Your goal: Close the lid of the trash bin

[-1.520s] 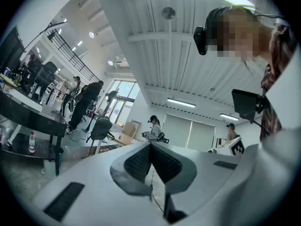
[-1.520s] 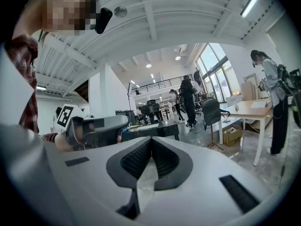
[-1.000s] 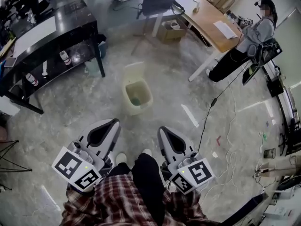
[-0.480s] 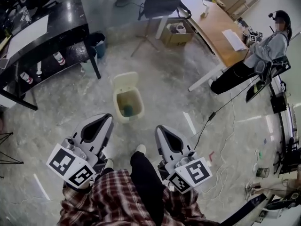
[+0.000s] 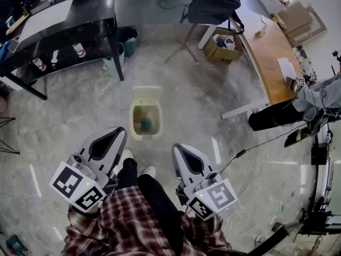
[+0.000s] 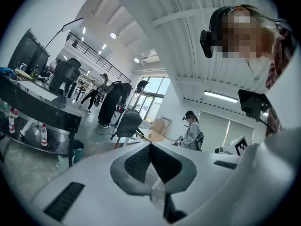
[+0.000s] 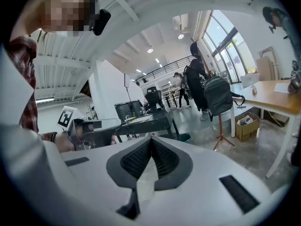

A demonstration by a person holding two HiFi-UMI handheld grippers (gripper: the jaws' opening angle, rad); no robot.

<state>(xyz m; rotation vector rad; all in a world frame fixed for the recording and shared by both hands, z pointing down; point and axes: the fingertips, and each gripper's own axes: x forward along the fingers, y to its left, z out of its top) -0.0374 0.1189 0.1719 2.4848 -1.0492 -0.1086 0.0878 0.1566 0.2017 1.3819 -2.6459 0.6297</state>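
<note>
Now the cream trash bin (image 5: 145, 137) is standing on the grey stone floor (image 5: 80, 105), just ahead of the person's feet. Its lid (image 5: 146, 95) is standing up open at the far side of the bin. Something teal (image 5: 146, 125) is lying inside it at the bottom. In the head view the left hand-held gripper (image 5: 121, 132) is pointing forward just beside the bin's left wall, though I cannot tell if it is touching. The right hand-held gripper (image 5: 176, 149) is pointing forward nearer to the person, at the right of the bin and apart from it. In the left gripper view the jaws of the left hand-held gripper (image 6: 150, 146) are lying together at the tips with nothing between them. The right hand-held gripper (image 7: 151, 138) is showing the same, tips together and empty. Beyond the bin a black table (image 5: 64, 23) is carrying bottles (image 5: 79, 50) on its lower shelf.
</note>
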